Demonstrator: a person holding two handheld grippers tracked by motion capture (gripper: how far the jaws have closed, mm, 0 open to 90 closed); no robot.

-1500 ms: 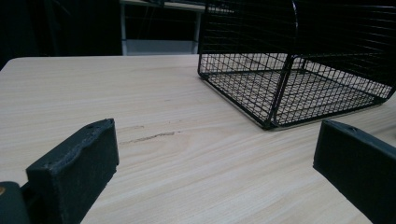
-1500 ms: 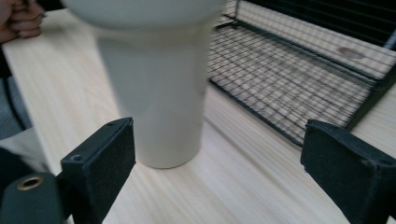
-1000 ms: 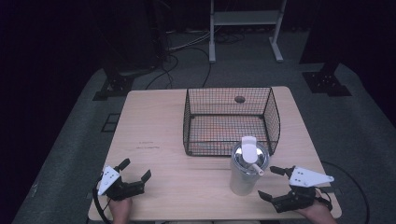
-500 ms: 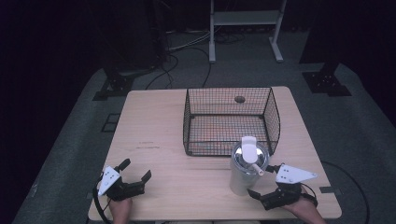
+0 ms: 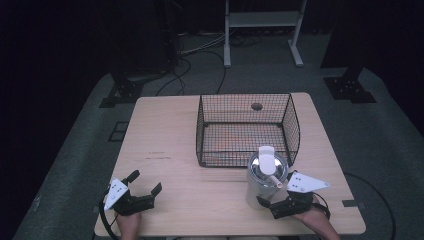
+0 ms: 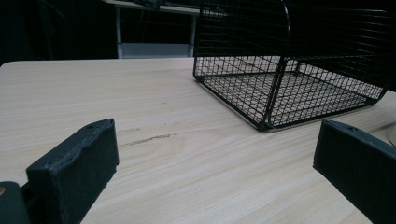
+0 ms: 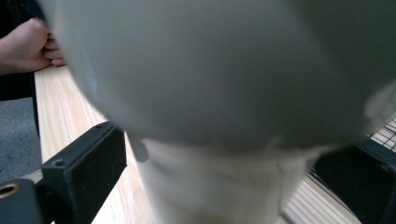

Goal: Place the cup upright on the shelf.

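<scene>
A white canister (image 5: 266,176) with a shiny metal top and a white handle stands just in front of the black wire basket (image 5: 200,126). My right gripper (image 5: 270,206) is low at the canister's near right side, open, one jaw on either side of its base. In the right gripper view the canister (image 7: 210,93) looms blurred and very close, and a gap shows between my right gripper's (image 7: 219,177) left jaw and the base. My left gripper (image 5: 146,182) rests open near the front left edge. In its own view my left gripper (image 6: 217,144) holds nothing, with the basket (image 6: 289,84) beyond.
A small dark round spot (image 5: 257,106) shows at the basket's back wall. The wooden table (image 5: 165,130) has bare wood on its left half. The person's other hand (image 7: 28,44) appears far off in the right gripper view. Cables and a metal stand (image 5: 260,30) lie on the floor behind.
My right gripper has slid left along the front edge until its jaws stand around the canister's base. The left gripper and the basket have stayed put.
</scene>
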